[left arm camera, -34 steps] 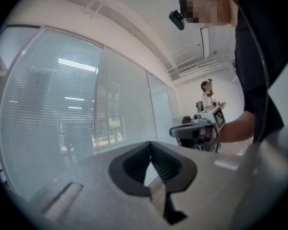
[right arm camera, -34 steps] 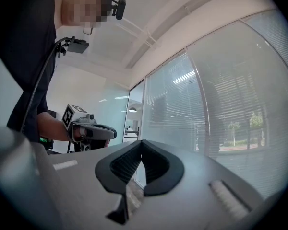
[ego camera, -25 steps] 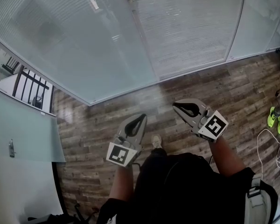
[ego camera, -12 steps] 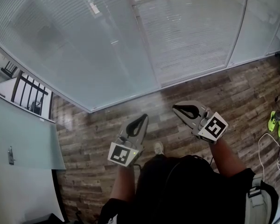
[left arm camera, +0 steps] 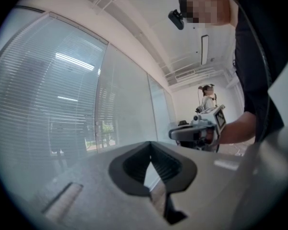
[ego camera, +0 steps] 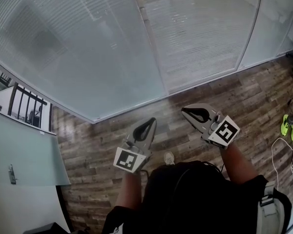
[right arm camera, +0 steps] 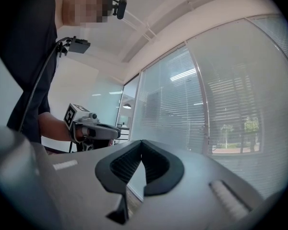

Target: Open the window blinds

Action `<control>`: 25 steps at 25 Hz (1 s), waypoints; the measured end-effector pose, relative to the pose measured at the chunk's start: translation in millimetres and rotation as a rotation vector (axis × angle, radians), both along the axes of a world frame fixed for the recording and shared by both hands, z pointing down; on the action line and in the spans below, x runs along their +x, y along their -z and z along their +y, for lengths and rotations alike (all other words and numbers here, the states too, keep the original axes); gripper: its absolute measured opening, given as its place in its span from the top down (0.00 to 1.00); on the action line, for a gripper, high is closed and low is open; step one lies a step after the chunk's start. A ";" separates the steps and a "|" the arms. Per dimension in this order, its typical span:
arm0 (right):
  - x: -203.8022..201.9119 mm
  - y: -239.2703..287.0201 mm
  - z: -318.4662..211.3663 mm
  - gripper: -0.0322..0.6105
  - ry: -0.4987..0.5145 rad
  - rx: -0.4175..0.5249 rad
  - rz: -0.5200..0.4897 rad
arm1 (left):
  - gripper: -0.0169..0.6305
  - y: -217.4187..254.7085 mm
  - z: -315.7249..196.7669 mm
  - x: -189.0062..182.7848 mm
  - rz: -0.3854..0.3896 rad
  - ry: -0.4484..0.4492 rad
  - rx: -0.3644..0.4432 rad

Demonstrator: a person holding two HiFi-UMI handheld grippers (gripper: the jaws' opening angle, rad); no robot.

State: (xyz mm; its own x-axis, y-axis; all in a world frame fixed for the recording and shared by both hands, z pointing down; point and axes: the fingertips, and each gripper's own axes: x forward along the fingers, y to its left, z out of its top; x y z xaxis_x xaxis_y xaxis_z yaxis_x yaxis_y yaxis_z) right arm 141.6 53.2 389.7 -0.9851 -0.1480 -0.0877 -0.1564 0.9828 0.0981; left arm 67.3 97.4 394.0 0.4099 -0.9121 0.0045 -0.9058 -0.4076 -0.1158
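Grey-slatted window blinds (ego camera: 83,43) hang closed ahead of both grippers, well apart from them, seemingly behind a glass pane (ego camera: 200,38). Left gripper (ego camera: 150,122) and right gripper (ego camera: 185,111) have jaws together, empty. Risk: we see no cord or wand, so the shut jaws may strike glass.

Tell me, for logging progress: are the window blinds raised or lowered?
Lowered. The window blinds hang with their horizontal slats spread across the glass panels ahead.
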 end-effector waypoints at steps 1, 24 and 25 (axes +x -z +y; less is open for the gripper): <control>-4.5 -1.7 -3.3 0.94 -0.003 -0.009 0.004 | 0.97 0.2 -4.7 -4.3 0.000 -0.006 -0.001; -102.7 4.2 -56.4 0.94 -0.088 0.041 0.021 | 0.97 -5.7 -57.5 -100.4 0.018 -0.096 0.003; -105.8 3.1 -57.4 0.94 -0.095 0.037 0.026 | 0.97 -5.6 -59.1 -104.0 0.017 -0.103 0.008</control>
State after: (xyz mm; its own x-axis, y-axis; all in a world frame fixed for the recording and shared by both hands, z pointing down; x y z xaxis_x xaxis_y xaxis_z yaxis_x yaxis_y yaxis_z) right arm 35.7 -4.2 386.6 -0.9688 -0.2378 -0.0692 -0.2454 0.9594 0.1393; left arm -36.7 38.4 399.6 0.5013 -0.8652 -0.0105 -0.8611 -0.4976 -0.1044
